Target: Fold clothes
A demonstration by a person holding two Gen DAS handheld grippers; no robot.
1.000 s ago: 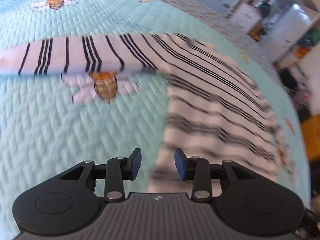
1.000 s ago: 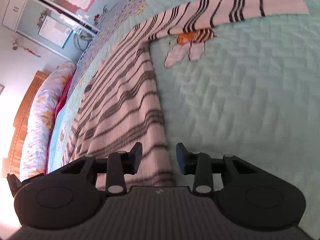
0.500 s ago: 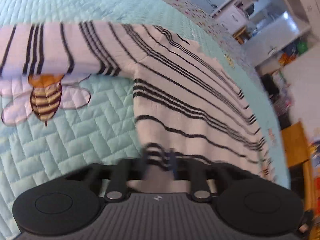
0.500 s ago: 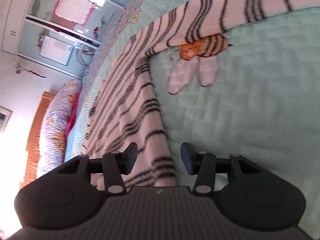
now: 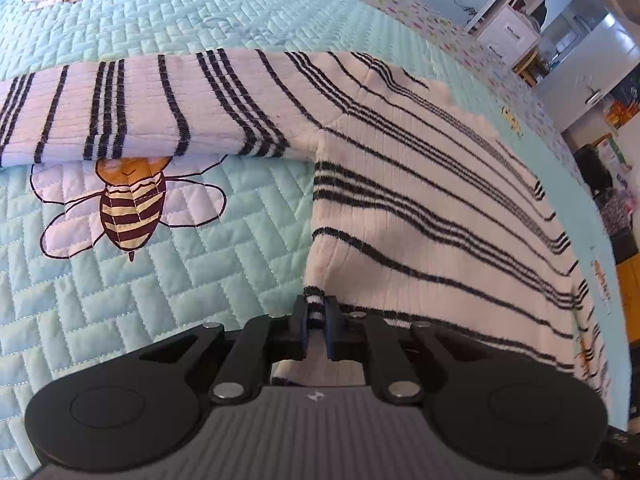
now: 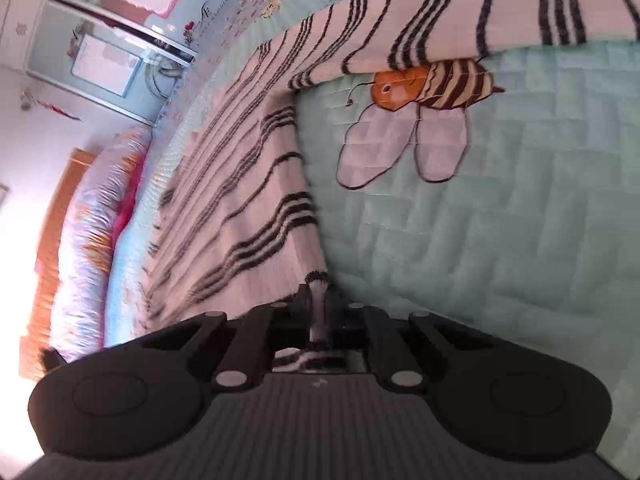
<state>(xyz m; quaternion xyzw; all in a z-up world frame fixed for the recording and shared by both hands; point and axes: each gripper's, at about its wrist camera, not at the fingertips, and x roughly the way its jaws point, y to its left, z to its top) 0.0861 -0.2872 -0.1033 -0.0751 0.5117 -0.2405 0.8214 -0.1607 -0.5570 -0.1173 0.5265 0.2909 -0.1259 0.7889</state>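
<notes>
A white knit sweater with black stripes [image 5: 420, 208] lies spread flat on a light-blue quilted bedspread [image 5: 120, 288]. One sleeve [image 5: 140, 116] stretches out to the left. My left gripper [image 5: 316, 312] is shut on the sweater's near edge, pinching a small fold of fabric between its blue pads. In the right wrist view the same sweater [image 6: 256, 208] runs up the left side, and my right gripper [image 6: 318, 300] is shut on a pinch of its edge. The sleeve [image 6: 500, 20] crosses the top of that view.
An embroidered bee [image 5: 128, 204] decorates the bedspread just below the sleeve, and the same bee [image 6: 432, 88] shows in the right wrist view. A floral pillow [image 6: 96, 216] and wooden headboard lie at far left. White cabinets [image 5: 508, 32] and room clutter stand beyond the bed.
Both grippers went from open above the sweater's edge to shut on it. Each came down closer to the fabric and now pinches a fold.
</notes>
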